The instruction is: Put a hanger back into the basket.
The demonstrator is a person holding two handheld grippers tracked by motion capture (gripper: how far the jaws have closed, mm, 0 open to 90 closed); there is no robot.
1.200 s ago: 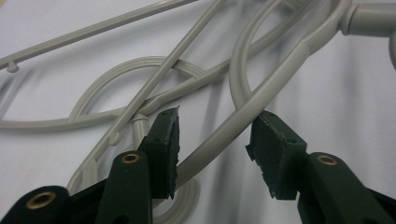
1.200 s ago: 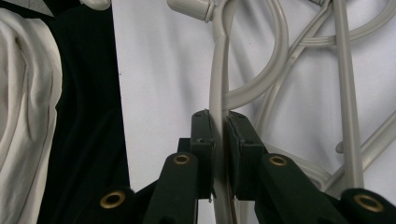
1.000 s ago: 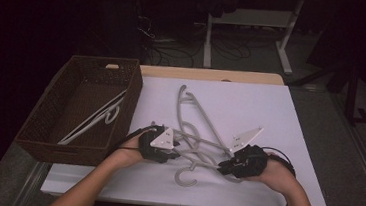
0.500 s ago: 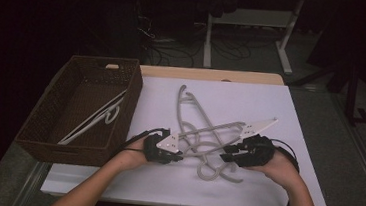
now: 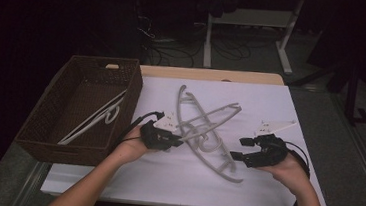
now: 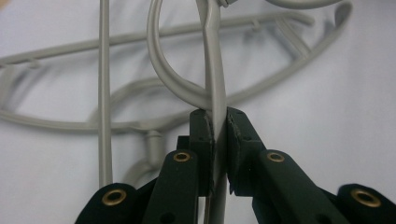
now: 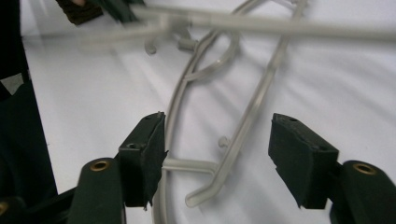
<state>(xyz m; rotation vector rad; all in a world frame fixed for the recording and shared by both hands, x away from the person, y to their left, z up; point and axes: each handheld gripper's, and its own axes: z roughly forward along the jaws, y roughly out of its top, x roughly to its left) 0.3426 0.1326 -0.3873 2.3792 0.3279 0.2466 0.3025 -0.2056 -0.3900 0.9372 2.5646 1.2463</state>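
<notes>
White table point(image 5: 263, 190), unmarked grey hangers point(image 5: 203, 130)

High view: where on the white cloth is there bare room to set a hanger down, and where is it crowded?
Bare patches: the near strip of the white cloth between the two forearms, and the far right corner beyond the right claw. Crowded: the middle, where the grey hangers cross, one clamped in the left claw. The basket holds a white hanger.

Between our two hands, the tangled grey hangers point(image 5: 203, 130) block the middle of the table point(image 5: 263, 195). The wicker basket point(image 5: 42, 136) walls off our left, with a white hanger point(image 5: 94, 120) lying inside. White cloth lies free at our near edge and far right.
</notes>
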